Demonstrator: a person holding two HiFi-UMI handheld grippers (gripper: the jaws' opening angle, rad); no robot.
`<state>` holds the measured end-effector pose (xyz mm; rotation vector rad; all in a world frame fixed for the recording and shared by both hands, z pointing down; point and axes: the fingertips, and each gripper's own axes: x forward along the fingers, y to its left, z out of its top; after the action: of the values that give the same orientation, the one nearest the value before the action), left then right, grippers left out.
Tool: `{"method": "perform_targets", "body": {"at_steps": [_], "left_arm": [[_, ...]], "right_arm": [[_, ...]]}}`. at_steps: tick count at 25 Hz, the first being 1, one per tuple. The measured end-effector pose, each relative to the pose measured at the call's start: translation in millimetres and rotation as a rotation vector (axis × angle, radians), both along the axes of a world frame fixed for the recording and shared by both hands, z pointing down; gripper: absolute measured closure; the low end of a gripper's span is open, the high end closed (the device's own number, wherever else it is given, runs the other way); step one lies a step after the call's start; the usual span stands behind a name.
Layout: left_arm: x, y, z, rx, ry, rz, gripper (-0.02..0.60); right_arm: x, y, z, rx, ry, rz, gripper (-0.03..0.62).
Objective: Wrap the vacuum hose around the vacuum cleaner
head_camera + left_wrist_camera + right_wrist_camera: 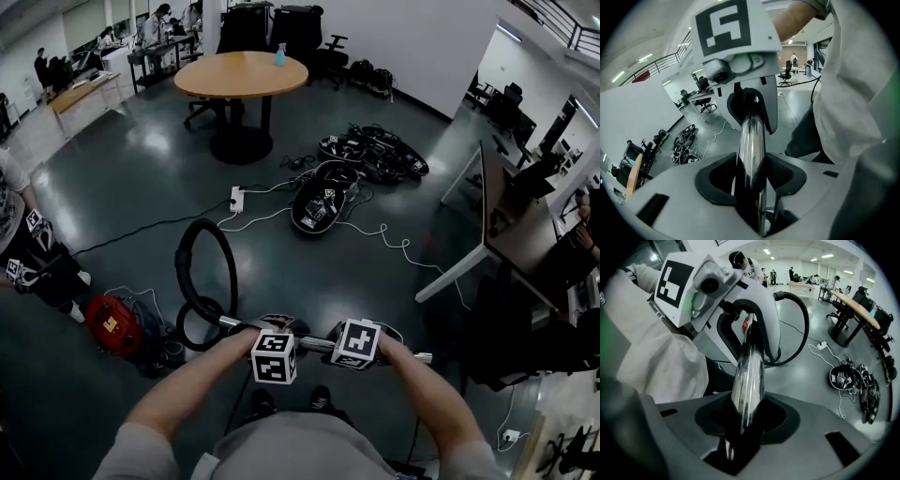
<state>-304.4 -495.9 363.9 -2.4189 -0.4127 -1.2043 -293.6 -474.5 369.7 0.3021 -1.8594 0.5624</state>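
Note:
A red vacuum cleaner point(112, 324) sits on the floor at the lower left. Its black hose point(202, 267) rises from it in a tall loop and joins a chrome wand tube point(317, 344) held level in front of me. My left gripper point(273, 327) is shut on the tube point(751, 154) near the hose end. My right gripper point(353, 330) is shut on the same tube point(747, 376) just to the right. Each gripper view shows the other gripper further along the tube; the right gripper view also shows the hose point(802, 326) curving behind.
A person point(26, 251) stands at the left by the vacuum. A white power strip point(236, 198) and cables lie ahead, with several black devices point(370, 152) on the floor. A round wooden table point(241, 73) is further back and a desk point(502, 211) at the right.

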Motion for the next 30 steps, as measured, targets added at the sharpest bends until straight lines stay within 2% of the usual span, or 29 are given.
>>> {"method": "perform_targets", "body": {"at_steps": [5, 10, 16, 21, 26, 30], "left_arm": [[-17, -1, 1, -0.049, -0.010, -0.004, 0.411], [-39, -1, 2, -0.055, -0.043, -0.011, 0.411], [-66, 7, 14, -0.086, -0.108, -0.033, 0.411], [-81, 5, 20, -0.129, -0.125, -0.060, 0.411], [-73, 6, 17, -0.165, -0.105, -0.080, 0.411], [-72, 8, 21, -0.178, -0.111, -0.070, 0.411]], "right_arm": [[-19, -2, -4, -0.031, 0.009, -0.024, 0.450], [-40, 0, -4, -0.072, -0.014, -0.031, 0.450], [-60, 5, -8, -0.052, -0.033, -0.072, 0.437], [-57, -6, -32, -0.044, -0.135, -0.010, 0.350], [-43, -12, -50, 0.016, -0.143, -0.021, 0.338], [-28, -17, -70, 0.046, -0.179, 0.021, 0.338]]}}
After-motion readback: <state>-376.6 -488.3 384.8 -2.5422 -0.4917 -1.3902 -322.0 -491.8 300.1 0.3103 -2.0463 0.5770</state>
